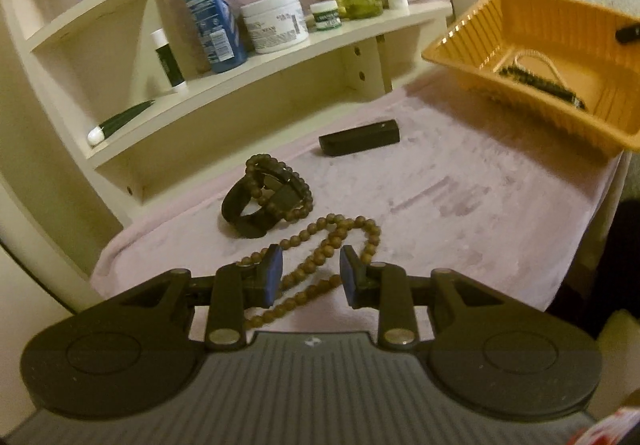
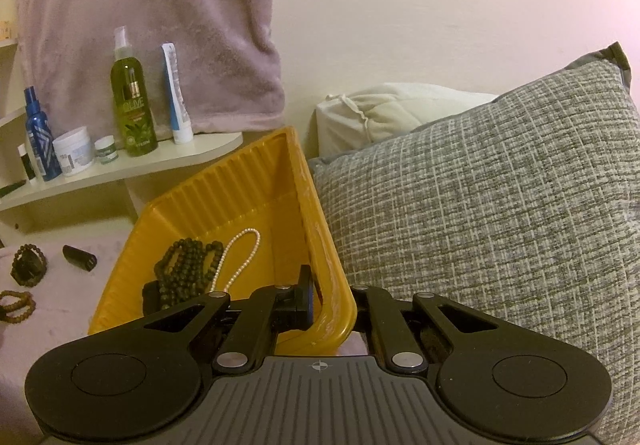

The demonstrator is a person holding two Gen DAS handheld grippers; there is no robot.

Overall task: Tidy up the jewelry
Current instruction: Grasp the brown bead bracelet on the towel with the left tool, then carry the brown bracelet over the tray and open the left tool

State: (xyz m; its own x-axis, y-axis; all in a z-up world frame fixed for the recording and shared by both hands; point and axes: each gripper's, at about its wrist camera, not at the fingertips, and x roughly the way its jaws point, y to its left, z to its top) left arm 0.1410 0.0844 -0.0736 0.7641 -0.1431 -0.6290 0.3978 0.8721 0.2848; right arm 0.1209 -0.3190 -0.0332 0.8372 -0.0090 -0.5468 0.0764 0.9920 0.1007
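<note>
A brown wooden bead necklace [image 1: 320, 257] lies on the pink cloth, and my open left gripper [image 1: 310, 277] straddles a strand of it, fingers either side. Beyond it lies a dark bracelet bundle [image 1: 266, 201] ringed with brown beads. The yellow tray [image 1: 532, 29] sits at the right, tilted up off the cloth. My right gripper [image 2: 326, 305] is shut on the tray's near rim [image 2: 336, 301], one finger inside and the other hidden behind the wall. In the tray lie dark bead strands [image 2: 184, 269] and a white pearl necklace [image 2: 236, 257].
A black rectangular case [image 1: 359, 138] lies on the cloth behind the bracelets. A cream shelf [image 1: 248, 69] carries bottles, jars and tubes. A grey woven cushion [image 2: 500, 205] stands right of the tray. A pink towel [image 2: 152, 25] hangs on the wall.
</note>
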